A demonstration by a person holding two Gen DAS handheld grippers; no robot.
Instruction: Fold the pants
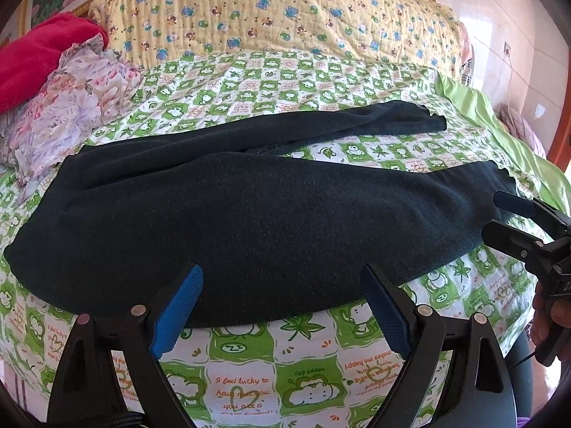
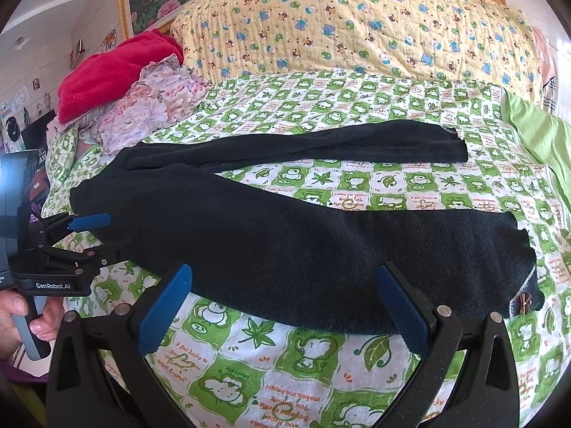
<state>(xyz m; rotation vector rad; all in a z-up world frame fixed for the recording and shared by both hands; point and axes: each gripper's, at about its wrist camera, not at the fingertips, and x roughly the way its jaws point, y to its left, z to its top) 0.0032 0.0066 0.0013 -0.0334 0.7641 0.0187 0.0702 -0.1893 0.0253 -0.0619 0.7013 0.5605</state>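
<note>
Dark pants (image 1: 249, 221) lie flat on the bed, waist at the left, two legs spread out to the right. They also show in the right wrist view (image 2: 303, 246). The near leg's cuff (image 2: 524, 296) carries a small bow. My left gripper (image 1: 282, 278) is open and empty, fingertips at the near edge of the pants' seat. My right gripper (image 2: 285, 278) is open and empty at the near edge of the near leg. It also shows in the left wrist view (image 1: 499, 214), by the cuff. The left gripper shows at the left of the right wrist view (image 2: 107, 232).
The bed has a green-and-white cartoon sheet (image 1: 249, 356). A yellow patterned quilt (image 1: 267, 10) lies at the head. A floral cloth (image 1: 71, 107) and a red cloth (image 1: 39, 57) are piled at the far left. A plain green sheet (image 2: 539, 135) lies at the right edge.
</note>
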